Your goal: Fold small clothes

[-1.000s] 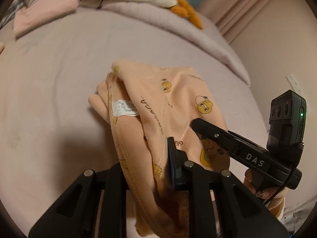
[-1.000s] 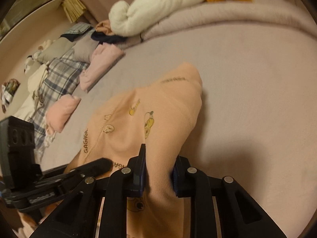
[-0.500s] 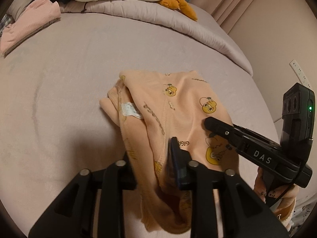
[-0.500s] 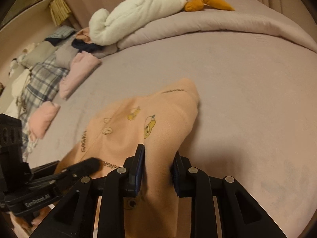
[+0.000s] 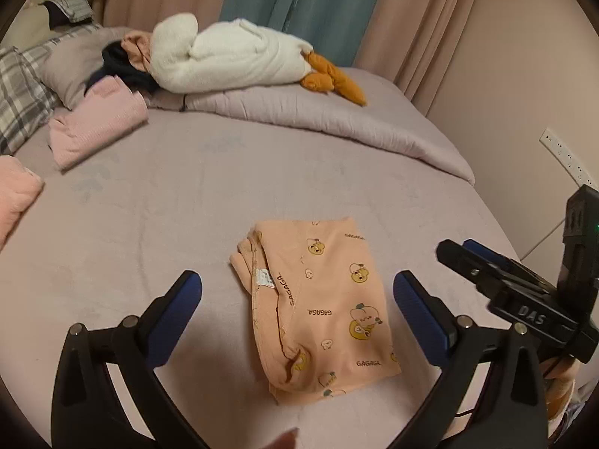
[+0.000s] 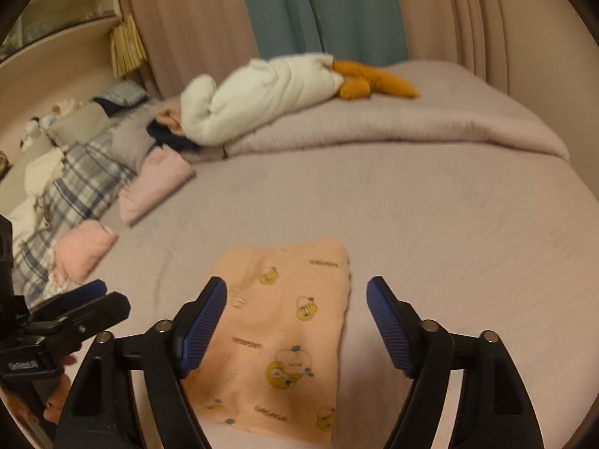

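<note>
A small peach garment (image 5: 322, 310) printed with yellow cartoon figures lies folded flat on the mauve bed sheet (image 5: 187, 205); its label and neck edge show at the left. My left gripper (image 5: 297, 292) hovers above it, jaws opening wide, nothing between the pads. In the right wrist view the same peach garment (image 6: 284, 336) lies below my right gripper (image 6: 297, 295), whose jaws are also opening and touch no cloth. The right gripper (image 5: 460, 252) shows at the right of the left wrist view, the left gripper (image 6: 101, 295) at the left of the right wrist view.
A folded pink garment (image 5: 97, 123) and another pink piece (image 5: 15, 194) lie at the left. A white plush duck (image 5: 232, 60) rests on a rolled duvet (image 5: 318, 119) at the back. Plaid pillows (image 6: 75, 194) line the left side. Curtains and a wall stand behind.
Both grippers let go of the peach garment, opened wide and rose away from it. The garment now lies flat and folded on the sheet.
</note>
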Motion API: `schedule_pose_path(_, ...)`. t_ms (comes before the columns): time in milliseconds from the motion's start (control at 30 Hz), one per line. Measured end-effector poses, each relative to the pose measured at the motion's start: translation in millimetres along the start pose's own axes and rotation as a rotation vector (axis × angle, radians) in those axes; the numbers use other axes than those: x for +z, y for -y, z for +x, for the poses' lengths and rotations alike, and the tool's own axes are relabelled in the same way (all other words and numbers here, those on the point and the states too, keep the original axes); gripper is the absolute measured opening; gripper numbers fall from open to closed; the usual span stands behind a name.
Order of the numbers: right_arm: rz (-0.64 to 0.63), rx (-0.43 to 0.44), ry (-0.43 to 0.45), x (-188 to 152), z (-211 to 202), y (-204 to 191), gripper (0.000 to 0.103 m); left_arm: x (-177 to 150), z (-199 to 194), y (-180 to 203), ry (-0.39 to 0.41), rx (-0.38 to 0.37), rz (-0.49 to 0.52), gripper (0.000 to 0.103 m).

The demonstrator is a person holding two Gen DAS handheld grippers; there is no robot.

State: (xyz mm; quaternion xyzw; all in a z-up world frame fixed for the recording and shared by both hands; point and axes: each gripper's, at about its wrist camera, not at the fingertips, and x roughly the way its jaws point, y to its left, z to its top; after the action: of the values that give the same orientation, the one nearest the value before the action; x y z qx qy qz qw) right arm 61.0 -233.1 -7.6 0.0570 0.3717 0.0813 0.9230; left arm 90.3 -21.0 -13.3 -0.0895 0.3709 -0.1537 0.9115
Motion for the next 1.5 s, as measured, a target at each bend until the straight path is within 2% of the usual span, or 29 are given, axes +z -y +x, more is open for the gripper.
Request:
schedule_pose_path(267, -0.023, -0.009, 0.049, -7, -29, -10, 0.079, -18, -15, 12, -0.011, 0.053, 0.032, 0.103)
schedule_pose_path(833, -0.061, -0.056, 0.03, -23, -32, -17, 0.079, -42, -16, 13, -0.03, 0.072, 0.012, 0.103)
schedule_pose_path(1500, -0.05, -0.067, 0.021, -30, -34, -15, 0.079, -47, -22, 22, -0.005, 0.081, 0.038, 0.102)
